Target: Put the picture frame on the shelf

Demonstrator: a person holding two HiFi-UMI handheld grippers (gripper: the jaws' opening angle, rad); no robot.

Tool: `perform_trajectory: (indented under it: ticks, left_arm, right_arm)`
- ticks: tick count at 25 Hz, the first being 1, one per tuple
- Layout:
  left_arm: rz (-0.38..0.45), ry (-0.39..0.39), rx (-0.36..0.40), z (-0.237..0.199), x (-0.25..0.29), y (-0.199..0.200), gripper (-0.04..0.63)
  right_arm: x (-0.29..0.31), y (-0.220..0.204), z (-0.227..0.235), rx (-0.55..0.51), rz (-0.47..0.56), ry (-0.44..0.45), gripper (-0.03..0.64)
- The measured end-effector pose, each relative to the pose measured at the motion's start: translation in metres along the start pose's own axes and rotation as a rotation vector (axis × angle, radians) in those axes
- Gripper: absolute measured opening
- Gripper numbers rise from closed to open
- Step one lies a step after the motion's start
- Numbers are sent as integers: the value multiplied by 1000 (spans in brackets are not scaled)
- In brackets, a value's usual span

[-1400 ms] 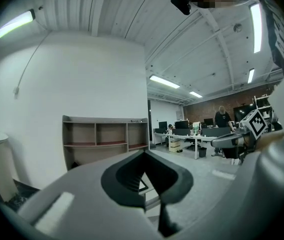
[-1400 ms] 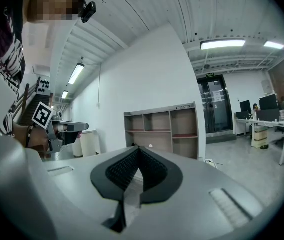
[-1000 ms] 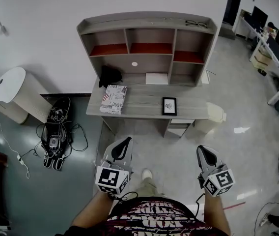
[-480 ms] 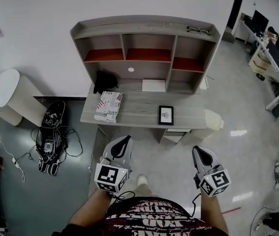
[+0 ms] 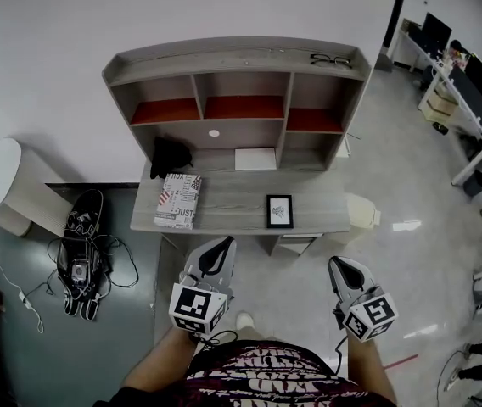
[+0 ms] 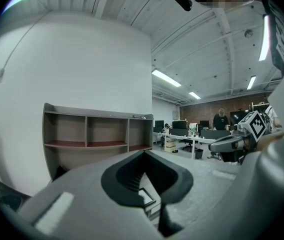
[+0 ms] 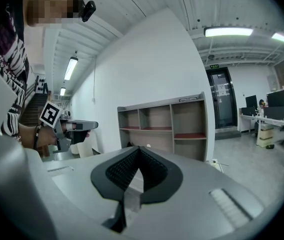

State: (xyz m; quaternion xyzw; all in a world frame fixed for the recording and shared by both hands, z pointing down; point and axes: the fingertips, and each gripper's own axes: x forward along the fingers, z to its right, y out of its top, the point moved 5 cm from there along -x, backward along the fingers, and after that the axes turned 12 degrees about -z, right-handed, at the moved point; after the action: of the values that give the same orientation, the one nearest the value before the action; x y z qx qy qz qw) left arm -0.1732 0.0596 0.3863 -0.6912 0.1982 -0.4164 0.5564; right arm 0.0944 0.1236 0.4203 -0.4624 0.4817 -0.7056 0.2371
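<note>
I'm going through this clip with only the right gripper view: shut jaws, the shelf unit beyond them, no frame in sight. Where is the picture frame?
Observer: The head view shows the picture frame lying flat on the desk, right of centre, near the front edge.
Operator: I see the left gripper only from the side. Is it on anything?
Observer: No. The left gripper is shut with nothing between its jaws, over the floor, short of the desk.
Operator: What else lies on the desk?
Observer: A flat printed box at the left end, apart from the frame.
</note>
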Motion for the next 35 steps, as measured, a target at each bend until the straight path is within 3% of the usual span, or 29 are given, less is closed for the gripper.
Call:
perform_trajectory:
  ticks: [10, 16, 25, 35]
  left_arm:
    - [28, 27, -49, -57, 7, -3, 0]
    - [17, 8, -59, -70, 21, -7, 0]
    - [-25, -62, -24, -44, 44, -12, 0]
    - [-102, -1, -39, -58, 73, -12, 0]
  right_arm:
    - [40, 40, -11, -74, 15, -2, 28]
    - [46, 39, -17, -75, 4, -17, 28]
    - [33, 10, 10, 26, -15, -56, 28]
    - [77, 7, 48, 95, -31, 32, 28]
